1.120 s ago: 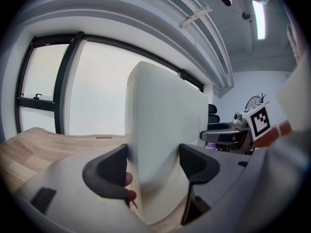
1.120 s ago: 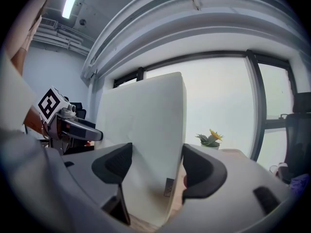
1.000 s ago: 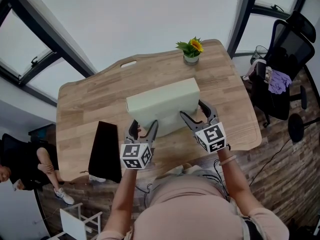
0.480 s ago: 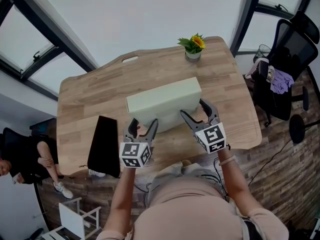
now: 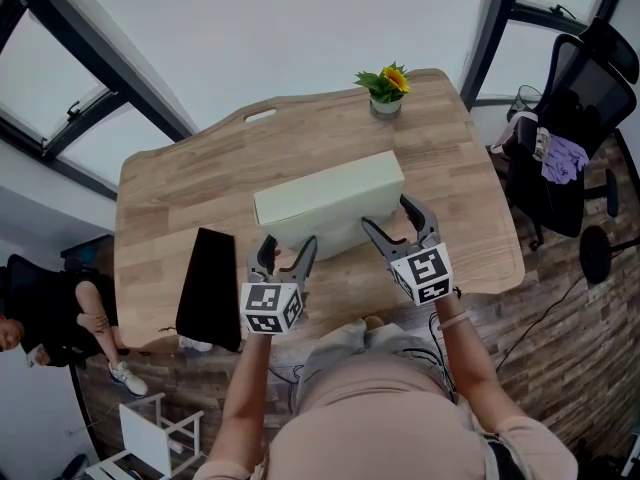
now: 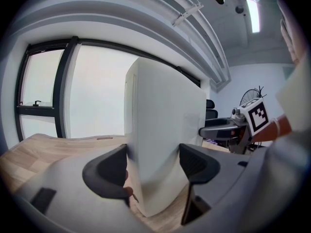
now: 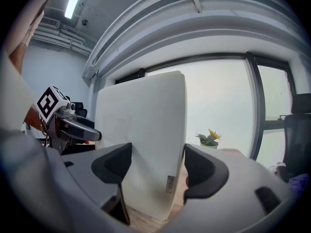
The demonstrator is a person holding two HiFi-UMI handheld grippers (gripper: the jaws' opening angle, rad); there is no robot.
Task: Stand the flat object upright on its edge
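A pale cream flat box [image 5: 330, 196] stands upright on its long edge in the middle of the wooden table [image 5: 170, 198]. My left gripper [image 5: 283, 248] straddles its near left end, and in the left gripper view both pads rest against the box [image 6: 165, 144]. My right gripper [image 5: 386, 215] straddles the right end, and its pads lie on both faces of the box [image 7: 146, 140]. Each gripper shows in the other's view, the right one [image 6: 252, 115] and the left one [image 7: 53, 106].
A flat black object [image 5: 208, 288] lies at the table's near left edge. A small potted yellow flower [image 5: 385, 88] stands at the far right corner. A black office chair [image 5: 570, 138] is right of the table. A seated person [image 5: 40, 318] is at lower left.
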